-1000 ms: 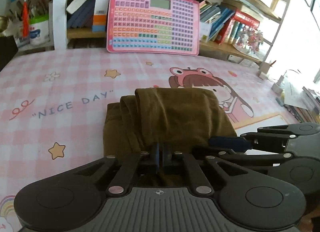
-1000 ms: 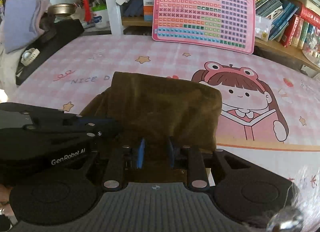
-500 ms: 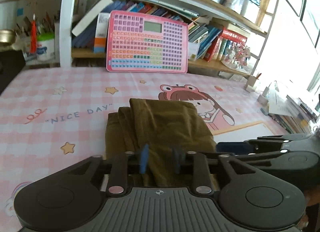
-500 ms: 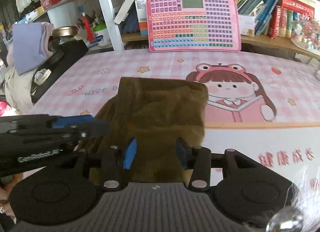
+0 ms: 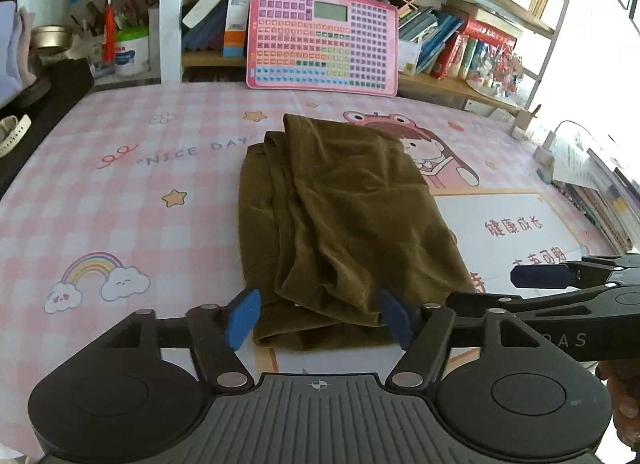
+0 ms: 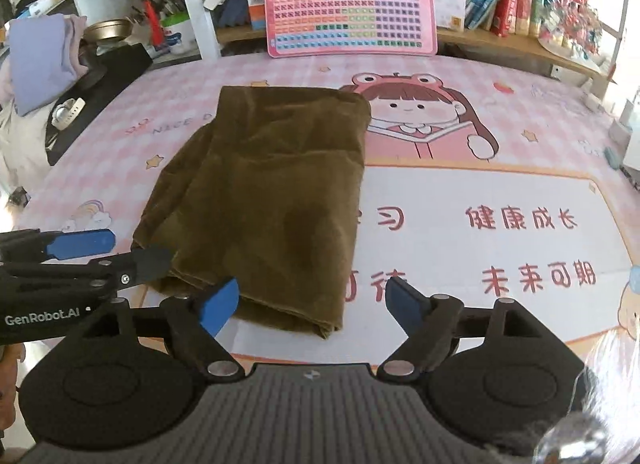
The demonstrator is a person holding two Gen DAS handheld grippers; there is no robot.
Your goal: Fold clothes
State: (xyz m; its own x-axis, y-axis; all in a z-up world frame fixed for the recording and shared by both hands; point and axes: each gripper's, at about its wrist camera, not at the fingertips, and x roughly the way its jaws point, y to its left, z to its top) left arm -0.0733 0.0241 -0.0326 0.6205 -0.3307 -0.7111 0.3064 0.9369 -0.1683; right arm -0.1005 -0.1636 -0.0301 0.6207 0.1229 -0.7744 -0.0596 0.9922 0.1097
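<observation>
**Garment folded and let go, what's worth getting right on the release**

Garment point(image 5: 344, 220), olive-brown, is laid in a folded stack on the pink checked table cover point(image 5: 120, 200), roughly in the middle of the table, with its far edge toward the pink keyboard toy point(image 5: 322, 36) at 12 o'clock.

The step in hand looks like the release after a fold. Left gripper point(image 5: 318, 318) and right gripper point(image 6: 310, 302) are both seen with jaws opening, and nothing is pinched: the blue pads are clear of the cloth on either side. To do this bit well, the jaws should be kept wide until the pads are fully off the near hem, and the pull-away should be kept straight toward 6 o'clock so no layer gets dragged or flipped. The left-hand layers look a bit staggered, so a light tidy might be needed, though that's only a guess.

Relative to the tools: in the left wrist view the near edge of the cloth is seen between the spread pads, running up toward 12 o'clock. In the right wrist view the stack is spread from about 10 to 12 o'clock, its near right corner sitting between the pads. The other gripper is visible at 3 o'clock and 9 o'clock respectively, just beside the near corners.
</observation>
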